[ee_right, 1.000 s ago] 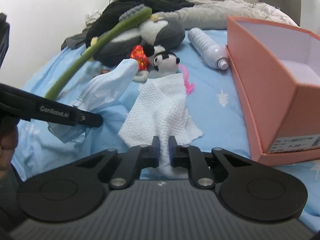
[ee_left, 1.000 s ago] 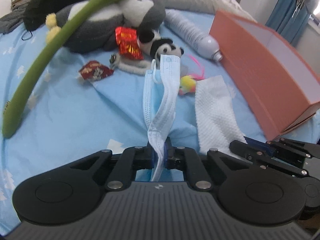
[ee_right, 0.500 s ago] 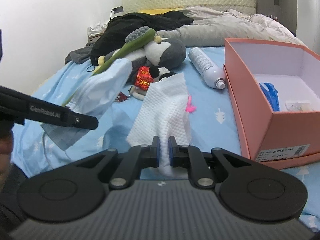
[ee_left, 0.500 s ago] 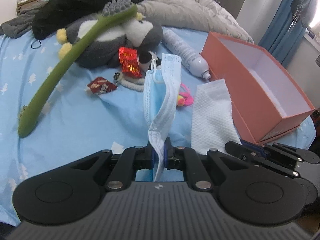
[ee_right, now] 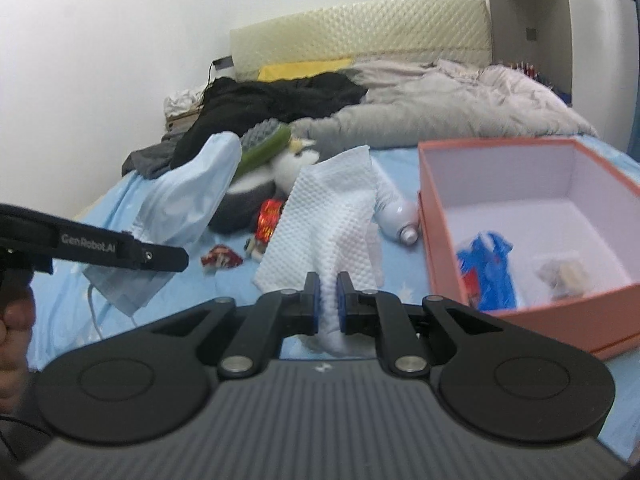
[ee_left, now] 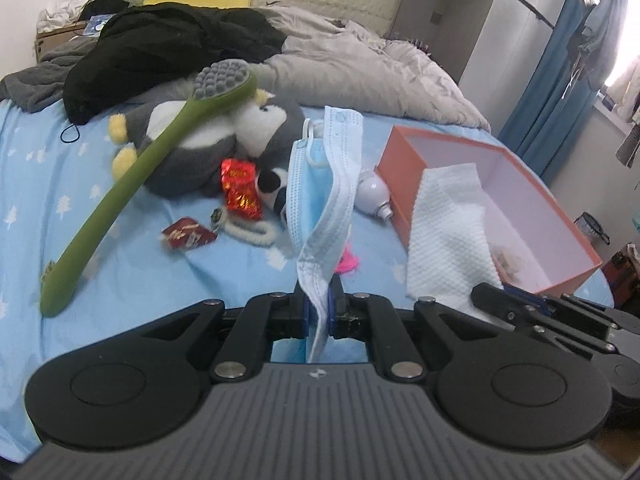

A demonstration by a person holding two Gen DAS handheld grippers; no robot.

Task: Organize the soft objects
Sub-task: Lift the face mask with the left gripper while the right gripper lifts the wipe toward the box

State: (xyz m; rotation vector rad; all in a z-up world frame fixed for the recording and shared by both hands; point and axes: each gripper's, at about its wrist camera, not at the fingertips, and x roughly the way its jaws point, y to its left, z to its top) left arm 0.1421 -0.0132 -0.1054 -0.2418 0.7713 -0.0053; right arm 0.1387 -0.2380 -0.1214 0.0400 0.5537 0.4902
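Over the bed you're holding both pieces up: left gripper (ee_left: 319, 305) is pinching the mask (ee_left: 325, 216), right gripper (ee_right: 328, 295) is pinching the wipe (ee_right: 328, 216). Box (ee_right: 496, 148) is sitting at 2 o'clock, nearer your right.

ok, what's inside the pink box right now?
In the right wrist view, the pink box holds a blue bag and a small clear packet. The near wall hides the floor behind it; nothing else shows.
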